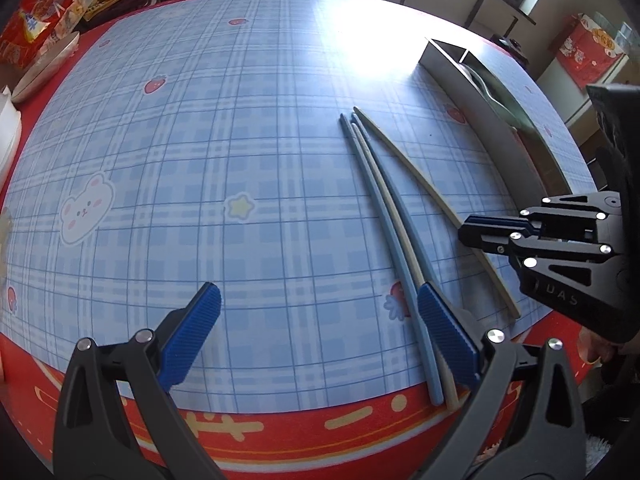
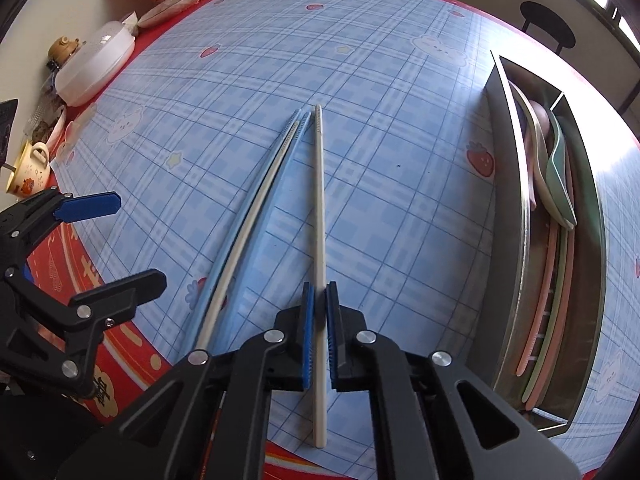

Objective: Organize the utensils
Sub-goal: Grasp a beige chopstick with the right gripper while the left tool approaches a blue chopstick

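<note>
Gripping slim cream chopstick (image 2: 319,216) w/ ribbed-pad right gripper (image 2: 319,332) (jaws closed).

- Left wrist camera is looking steeply down, close over the tablecloth (image 1: 240,140).
- Right wrist camera is doing likewise; both are sharing the chopsticks (image 2: 319,216) and tray (image 2: 508,184).

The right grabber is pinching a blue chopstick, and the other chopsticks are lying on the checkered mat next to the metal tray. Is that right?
Not quite. The right gripper is pinching the white chopstick, not a blue one; the right wrist view shows it between the pads. The blue chopsticks lie beside it with another white one on the checkered mat, next to the metal tray.
</note>
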Motion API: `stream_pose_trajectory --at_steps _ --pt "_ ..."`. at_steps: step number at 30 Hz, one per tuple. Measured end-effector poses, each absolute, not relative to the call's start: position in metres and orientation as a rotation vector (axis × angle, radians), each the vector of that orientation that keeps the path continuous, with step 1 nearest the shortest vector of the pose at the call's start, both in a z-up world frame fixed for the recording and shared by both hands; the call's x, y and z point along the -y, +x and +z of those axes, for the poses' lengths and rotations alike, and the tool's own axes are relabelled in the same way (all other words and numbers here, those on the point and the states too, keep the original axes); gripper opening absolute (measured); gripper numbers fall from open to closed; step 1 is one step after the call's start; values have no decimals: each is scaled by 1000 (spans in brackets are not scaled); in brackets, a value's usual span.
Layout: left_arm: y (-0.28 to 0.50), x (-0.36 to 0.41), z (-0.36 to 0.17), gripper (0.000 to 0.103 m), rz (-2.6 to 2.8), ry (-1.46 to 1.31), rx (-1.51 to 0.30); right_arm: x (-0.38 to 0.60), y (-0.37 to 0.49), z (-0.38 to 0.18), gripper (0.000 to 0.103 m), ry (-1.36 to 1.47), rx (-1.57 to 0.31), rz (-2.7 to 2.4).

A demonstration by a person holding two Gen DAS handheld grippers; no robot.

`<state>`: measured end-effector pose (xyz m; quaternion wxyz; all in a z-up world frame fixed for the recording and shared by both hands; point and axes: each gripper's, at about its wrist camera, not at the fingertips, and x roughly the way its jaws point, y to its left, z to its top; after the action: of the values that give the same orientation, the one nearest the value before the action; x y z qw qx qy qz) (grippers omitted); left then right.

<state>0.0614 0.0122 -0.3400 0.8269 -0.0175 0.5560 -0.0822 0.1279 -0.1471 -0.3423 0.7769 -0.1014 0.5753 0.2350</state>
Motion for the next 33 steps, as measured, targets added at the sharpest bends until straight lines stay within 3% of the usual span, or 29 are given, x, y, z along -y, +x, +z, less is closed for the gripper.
stream_pose_trajectory --at_steps 33 --pt "99 7 -361 98 -173 87 -1170 161 129 -342 6 -173 -1262 520"
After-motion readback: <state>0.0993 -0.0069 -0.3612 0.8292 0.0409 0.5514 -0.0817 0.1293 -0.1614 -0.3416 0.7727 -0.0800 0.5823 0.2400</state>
